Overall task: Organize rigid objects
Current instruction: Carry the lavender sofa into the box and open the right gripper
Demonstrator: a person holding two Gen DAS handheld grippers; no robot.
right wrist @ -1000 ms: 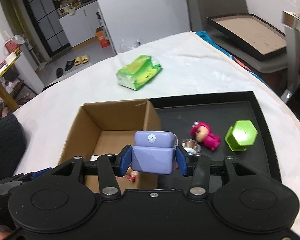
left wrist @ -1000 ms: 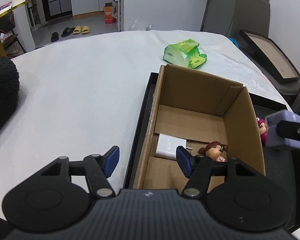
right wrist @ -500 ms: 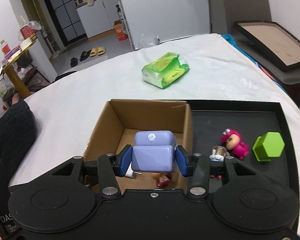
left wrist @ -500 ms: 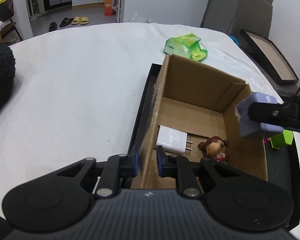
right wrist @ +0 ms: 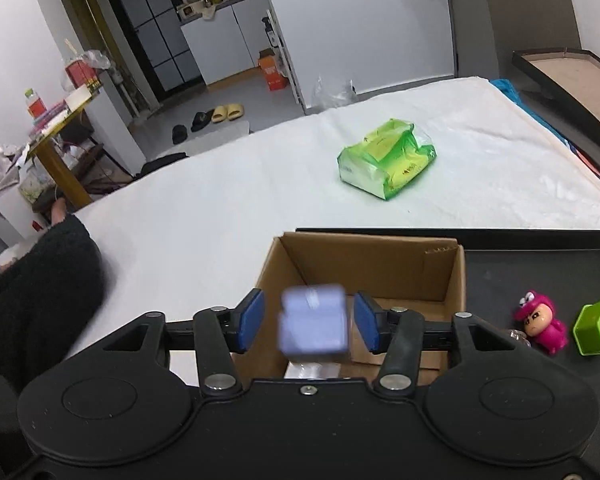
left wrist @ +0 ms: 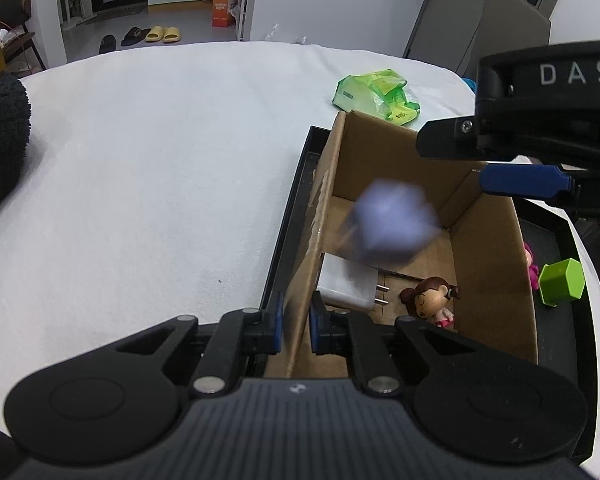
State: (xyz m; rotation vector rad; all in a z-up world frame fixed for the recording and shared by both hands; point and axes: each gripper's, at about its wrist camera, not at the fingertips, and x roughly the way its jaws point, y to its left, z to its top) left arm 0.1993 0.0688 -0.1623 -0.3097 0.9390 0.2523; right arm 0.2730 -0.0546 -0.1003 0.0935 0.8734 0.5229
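Left gripper (left wrist: pixel 294 330): clamped on the cardboard box (left wrist: pixel 496 264) near-left wall.
Right gripper (right wrist: pixel 309 322): pads apart, empty.
Purple case (right wrist: pixel 314 326): blurred, loose above the box.
Handling: likely light, stiff, smooth; grip flat sides.

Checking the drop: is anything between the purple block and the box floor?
Nothing visible. The blurred purple block hangs free below the open right gripper, above bare floor of the cardboard box, behind the white charger.
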